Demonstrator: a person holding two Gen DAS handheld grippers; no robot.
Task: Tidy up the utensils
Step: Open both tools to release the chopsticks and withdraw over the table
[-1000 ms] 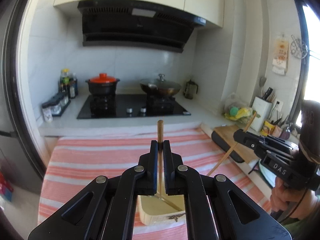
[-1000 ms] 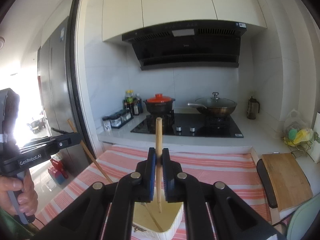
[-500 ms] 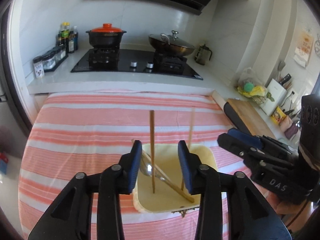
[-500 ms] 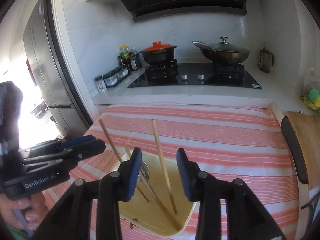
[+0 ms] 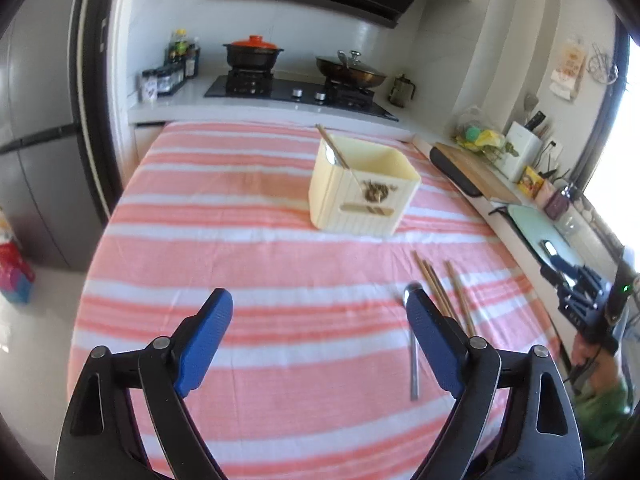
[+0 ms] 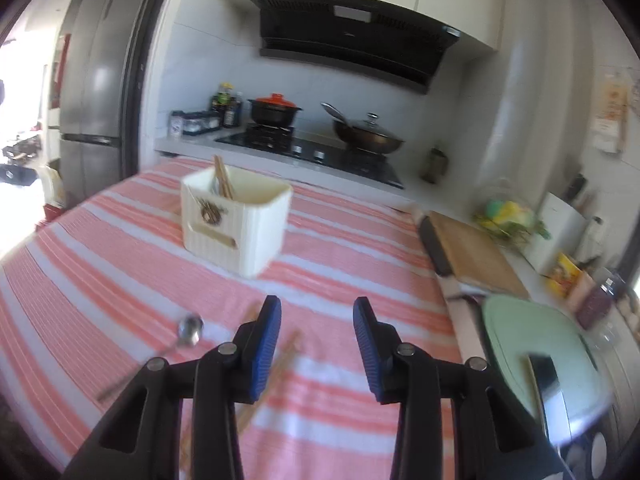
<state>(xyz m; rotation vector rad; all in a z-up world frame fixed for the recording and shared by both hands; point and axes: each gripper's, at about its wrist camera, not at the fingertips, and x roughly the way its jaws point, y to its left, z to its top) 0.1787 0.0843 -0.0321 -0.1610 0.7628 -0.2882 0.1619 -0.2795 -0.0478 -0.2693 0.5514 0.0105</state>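
Now the left gripper (image 5: pixel 318 326) hangs over the striped cloth (image 5: pixel 248 240) with its blue pads spread wide and widening, nothing between them but bare fabric. Off by its right finger lies a spoon (image 5: pixel 413 360), bowl pointing away, handle running back toward the camera, partly hidden behind that finger. Just beside the spoon, three loose chopsticks (image 5: pixel 440 296) lie on the cloth, roughly side by side. Further out stands the cream holder (image 5: pixel 362 196), upright, with a chopstick and a spoon bowl leaning in its far left corner.

Over on the right wrist view, the picture is smeared with blur. The right gripper (image 6: pixel 316 340) has its pads apart, a moderate gap, empty, cloth showing through. The loose chopsticks (image 6: pixel 280 364) run under and behind its left finger, and the spoon (image 6: pixel 188 332) sits further left, well clear of the pads. The holder (image 6: pixel 236 224) stands beyond, chopsticks poking up from its back left corner.

From the left view, the right gripper (image 5: pixel 576 292) shows at the far right edge, gripped by a hand (image 5: pixel 588 364). A chopping board (image 5: pixel 476 172) lies along the counter past the cloth's right edge, and a black pot (image 5: pixel 253 56) with an orange lid sits on the hob behind.
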